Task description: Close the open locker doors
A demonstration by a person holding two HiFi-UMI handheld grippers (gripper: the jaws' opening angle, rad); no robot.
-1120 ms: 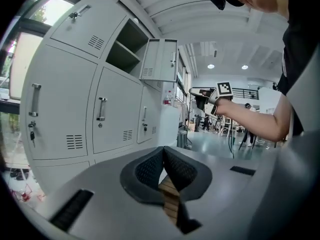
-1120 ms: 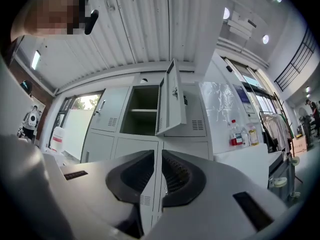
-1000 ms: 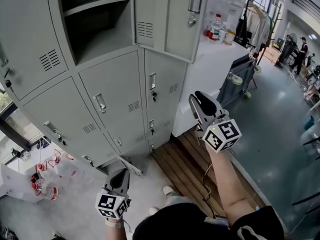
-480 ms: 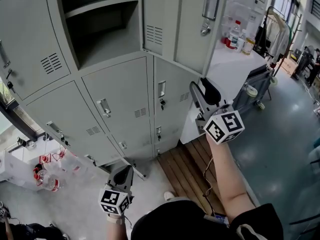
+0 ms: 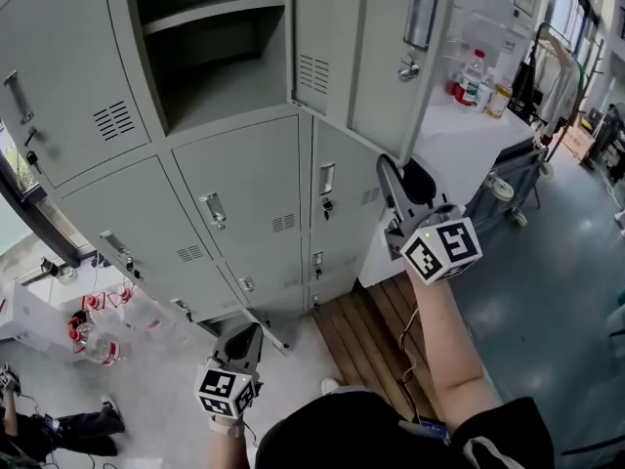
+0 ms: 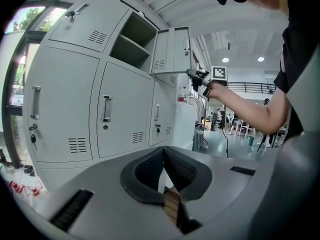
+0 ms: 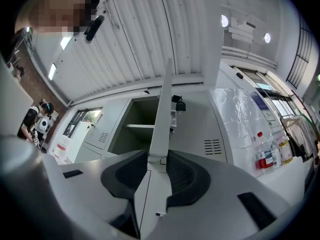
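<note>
Below grey lockers (image 5: 244,193), wooden decking (image 5: 366,330), grey floor (image 5: 552,291).

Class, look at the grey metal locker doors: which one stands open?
The upper grey metal locker door right of the shelved compartment: it swings outward, while the others lie flush.

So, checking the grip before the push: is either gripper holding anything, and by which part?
The right gripper, its jaws just closing, pinches the open locker door by its lower free corner; the left gripper is shut, empty.

free: floor (image 5: 156,399) before lockers (image 5: 234,213) | obstacle: open door (image 5: 386,76) jutting out, white counter (image 5: 439,137) just beside it
</note>
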